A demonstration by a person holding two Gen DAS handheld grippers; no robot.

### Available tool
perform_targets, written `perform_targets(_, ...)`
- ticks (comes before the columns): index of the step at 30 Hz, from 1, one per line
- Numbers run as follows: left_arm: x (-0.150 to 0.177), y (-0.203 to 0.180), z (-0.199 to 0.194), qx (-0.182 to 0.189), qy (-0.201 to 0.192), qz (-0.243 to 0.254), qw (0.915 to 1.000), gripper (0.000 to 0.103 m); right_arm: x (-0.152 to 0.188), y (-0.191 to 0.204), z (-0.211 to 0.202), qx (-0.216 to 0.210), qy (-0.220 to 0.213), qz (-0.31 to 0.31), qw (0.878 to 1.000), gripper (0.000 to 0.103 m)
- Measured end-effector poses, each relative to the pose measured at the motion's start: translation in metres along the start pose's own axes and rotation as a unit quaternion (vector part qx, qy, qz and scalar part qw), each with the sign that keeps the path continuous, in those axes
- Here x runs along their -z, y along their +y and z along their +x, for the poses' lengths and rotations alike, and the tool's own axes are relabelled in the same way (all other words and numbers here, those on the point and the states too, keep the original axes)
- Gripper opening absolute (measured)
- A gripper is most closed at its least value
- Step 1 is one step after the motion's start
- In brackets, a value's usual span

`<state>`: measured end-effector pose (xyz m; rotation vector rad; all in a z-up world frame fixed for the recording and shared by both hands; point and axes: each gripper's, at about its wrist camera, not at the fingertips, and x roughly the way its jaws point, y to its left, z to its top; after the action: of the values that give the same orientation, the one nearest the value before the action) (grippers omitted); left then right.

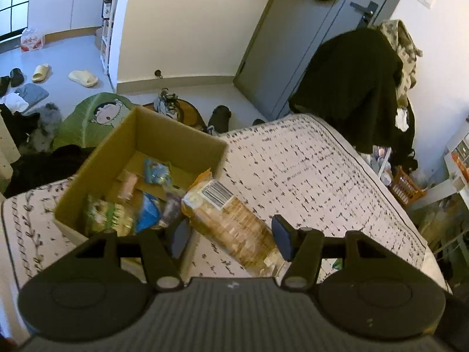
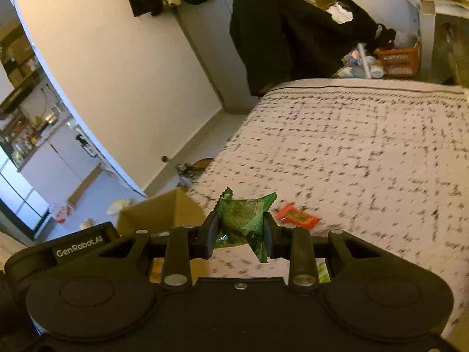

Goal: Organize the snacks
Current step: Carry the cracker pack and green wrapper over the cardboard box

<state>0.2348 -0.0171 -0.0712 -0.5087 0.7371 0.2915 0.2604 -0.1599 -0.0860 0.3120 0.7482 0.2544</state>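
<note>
While box crowds frame left, left gripper clamps cracker pack, long axis toward upper left; right gripper pinches green packet
</note>
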Motion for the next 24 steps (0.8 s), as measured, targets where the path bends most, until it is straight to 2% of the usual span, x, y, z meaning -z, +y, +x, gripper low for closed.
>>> perform_targets(13, -0.024, 0.056, -0.014, -0.021, -0.018, -0.009, 0.9996, 0.059, 0.023, 0.053, 0.006, -0.062, -0.013, -0.014, 0.998, 0.031)
perform_targets(19, -0.035, 0.085, -0.011, -0.013, -0.017, -0.027, 0.9994, 0.059, 0.035, 0.075, 0.019, -0.088, -0.011, -0.007, 0.996, 0.031)
perform_targets(24, -0.04, 0.097, -0.006, -0.004, -0.016, -0.028, 0.9995, 0.059, 0.041, 0.082, 0.036, -0.089, -0.005, 0.0, 0.996, 0.031)
